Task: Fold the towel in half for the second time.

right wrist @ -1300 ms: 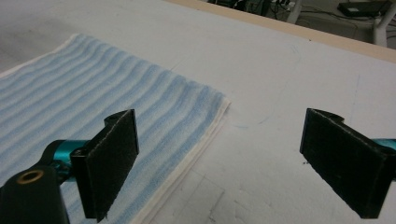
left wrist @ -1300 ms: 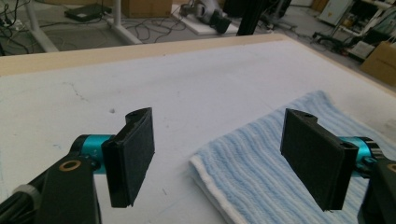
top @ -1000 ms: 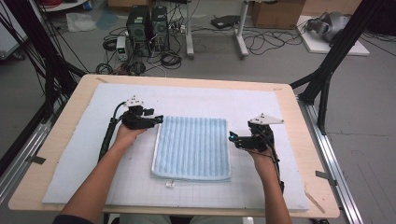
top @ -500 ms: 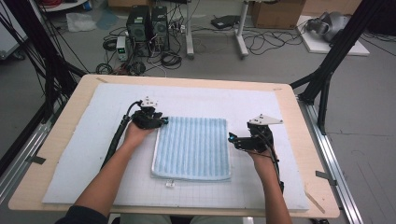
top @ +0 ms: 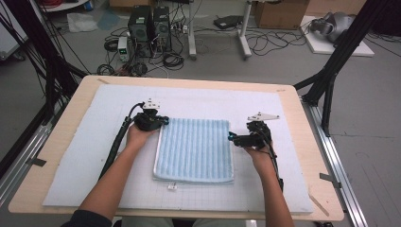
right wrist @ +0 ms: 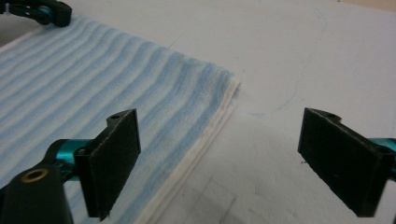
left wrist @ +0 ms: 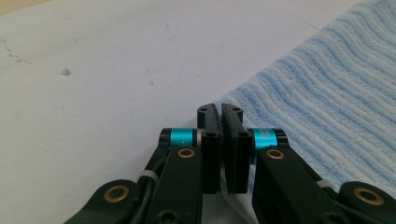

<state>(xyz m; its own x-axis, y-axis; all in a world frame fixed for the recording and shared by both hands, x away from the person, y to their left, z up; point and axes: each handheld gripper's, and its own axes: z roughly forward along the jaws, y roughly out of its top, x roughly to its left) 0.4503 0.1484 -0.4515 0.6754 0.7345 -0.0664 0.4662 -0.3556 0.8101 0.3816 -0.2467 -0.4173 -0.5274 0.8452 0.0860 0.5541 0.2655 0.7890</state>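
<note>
A light blue ribbed towel (top: 194, 149), folded into a rectangle, lies flat in the middle of the white mat (top: 85, 156). My left gripper (top: 163, 119) sits at the towel's far left corner. In the left gripper view its jaws (left wrist: 220, 112) are shut, with the tips touching the towel (left wrist: 327, 93) edge. I cannot tell whether any fabric is pinched. My right gripper (top: 231, 137) stands open at the towel's right edge, near the far right corner. In the right gripper view (right wrist: 229, 163) one jaw hangs over the towel (right wrist: 93, 93) and the other over bare mat.
The mat covers a wooden table (top: 307, 118). A small white tag (top: 172, 187) lies just in front of the towel. Black frame legs (top: 331, 80) stand at the table's sides. Computers and cables (top: 151, 28) lie on the floor beyond. The left gripper (right wrist: 42, 11) shows far off in the right gripper view.
My left gripper has moved right and slightly nearer, up to the towel's far left corner. The right gripper and the towel have stayed put.
</note>
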